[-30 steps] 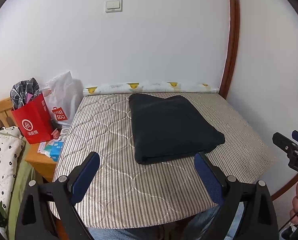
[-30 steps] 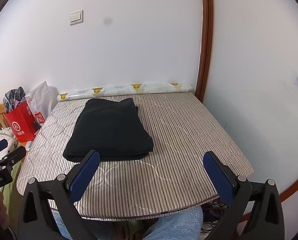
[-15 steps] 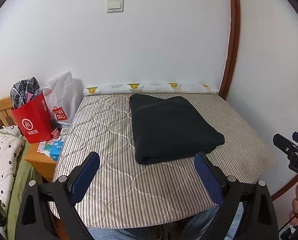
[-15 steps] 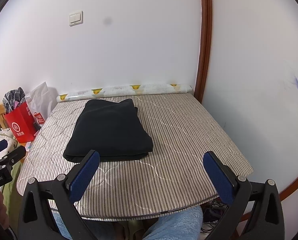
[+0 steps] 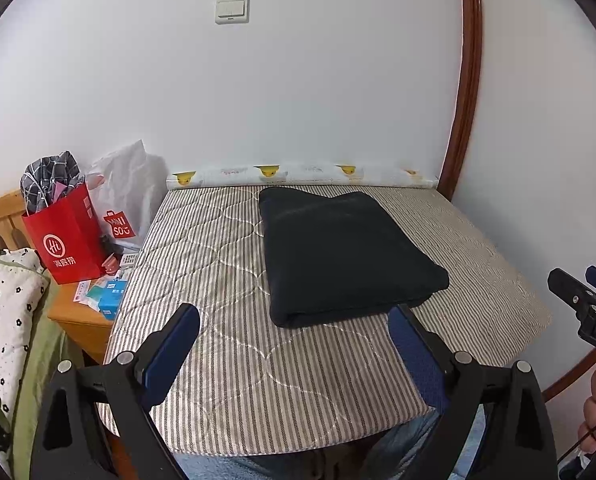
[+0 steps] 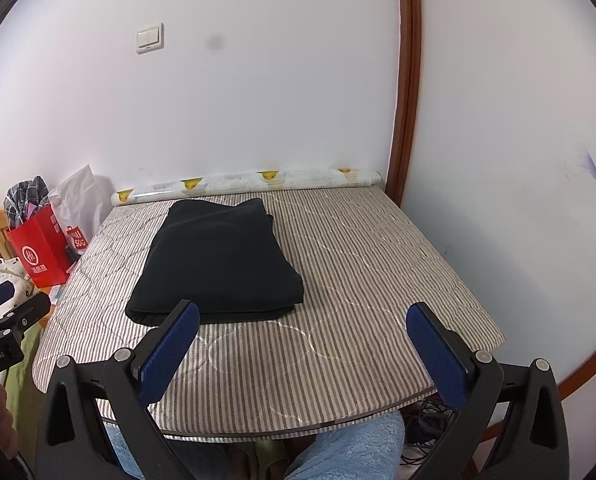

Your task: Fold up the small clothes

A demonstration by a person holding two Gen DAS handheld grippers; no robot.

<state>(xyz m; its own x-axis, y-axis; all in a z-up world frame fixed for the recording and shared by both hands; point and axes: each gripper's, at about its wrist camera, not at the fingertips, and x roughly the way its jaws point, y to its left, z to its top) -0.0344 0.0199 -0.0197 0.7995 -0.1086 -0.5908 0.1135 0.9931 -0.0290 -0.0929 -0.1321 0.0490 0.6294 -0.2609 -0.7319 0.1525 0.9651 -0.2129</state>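
A folded black garment point(image 5: 345, 254) lies flat on the striped quilted desk point(image 5: 226, 368), its thick folded edge facing the near rim. In the left wrist view it sits toward twelve o'clock from the left claw point(image 5: 294, 350), slightly to one o'clock; in the right wrist view the same garment point(image 6: 218, 258) lies at about eleven o'clock from the right claw point(image 6: 303, 350).

Both claws hang above the near edge of the desk with their blue-padded fingers point(image 5: 170, 356) spread wide, holding nothing and touching neither cloth nor surface. The right claw's pads point(image 6: 437, 360) stand just as far apart.

A rolled sheet printed with yellow ducks point(image 5: 301, 174) lies along the far edge of the desk against the white wall. At nine o'clock in the left view a red paper bag point(image 5: 64, 240) stands on a small wooden stand, with a white plastic bag point(image 5: 126, 196) beside it. A light switch point(image 5: 232, 11) is on the wall at twelve o'clock. Below the desk's near rim, light blue fabric point(image 6: 353, 446) shows, probably the person's knee.
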